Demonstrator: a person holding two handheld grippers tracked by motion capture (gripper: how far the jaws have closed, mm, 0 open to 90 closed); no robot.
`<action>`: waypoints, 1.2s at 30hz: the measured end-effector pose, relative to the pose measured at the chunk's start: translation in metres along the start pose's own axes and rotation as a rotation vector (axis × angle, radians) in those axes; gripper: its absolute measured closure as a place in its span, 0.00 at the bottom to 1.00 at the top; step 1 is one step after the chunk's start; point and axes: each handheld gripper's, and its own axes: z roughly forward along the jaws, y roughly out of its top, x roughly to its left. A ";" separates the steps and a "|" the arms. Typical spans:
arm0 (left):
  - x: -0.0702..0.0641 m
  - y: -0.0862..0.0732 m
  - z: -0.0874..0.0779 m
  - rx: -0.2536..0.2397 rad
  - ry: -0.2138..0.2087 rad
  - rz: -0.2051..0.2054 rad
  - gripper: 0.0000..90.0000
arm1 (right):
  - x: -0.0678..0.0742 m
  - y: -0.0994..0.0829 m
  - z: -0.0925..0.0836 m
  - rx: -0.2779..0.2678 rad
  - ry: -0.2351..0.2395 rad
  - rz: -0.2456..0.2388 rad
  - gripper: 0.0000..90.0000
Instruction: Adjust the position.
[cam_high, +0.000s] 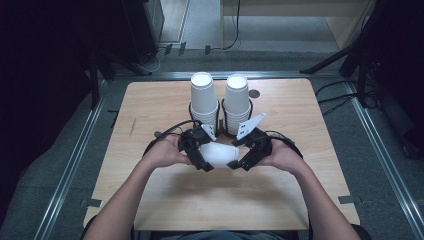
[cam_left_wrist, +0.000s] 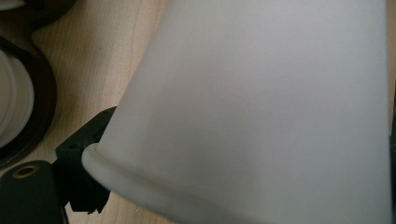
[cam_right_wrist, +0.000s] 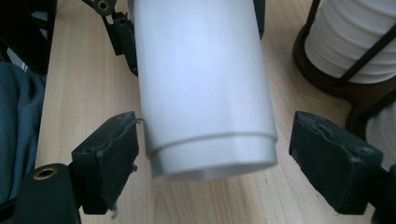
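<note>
A white paper cup (cam_high: 218, 154) lies on its side, held just above the middle of the wooden table (cam_high: 150, 200), between the two grippers. It is plain white with no print on it. It is wider at one end and narrower at the other. The wide end has a small rolled rim, and that end is by the left gripper (cam_high: 200, 159). The narrow end is the bottom, and it points toward the right gripper (cam_high: 245, 161).

In the right gripper view, the cup (cam_right_wrist: 205, 88) looks like two cups pushed one inside the other, because a thin line runs around it near the bottom and a smaller ring sticks out past it.

The left gripper is clamped on the cup near its rim; in the left gripper view the cup (cam_left_wrist: 261, 116) is very close and one black jaw presses against the rim.

The right gripper is spread wide. Its two jaws sit on each side of the cup's bottom end, with one jaw just beside the cup and the other apart from it.

Behind the cup, two tall stacks of white cups (cam_high: 204, 100) stand upside down in a black wire holder (cam_high: 222, 127).
</note>
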 end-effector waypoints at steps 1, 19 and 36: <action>0.000 0.001 0.001 0.007 0.000 0.005 0.09 | 0.000 0.000 0.002 0.001 0.000 -0.006 0.18; -0.006 0.004 0.008 0.010 0.010 0.026 0.08 | 0.006 0.006 0.019 0.046 0.015 -0.044 0.25; 0.001 -0.009 -0.011 -0.218 0.002 -0.039 0.00 | 0.002 0.003 0.002 -0.043 0.005 -0.021 0.26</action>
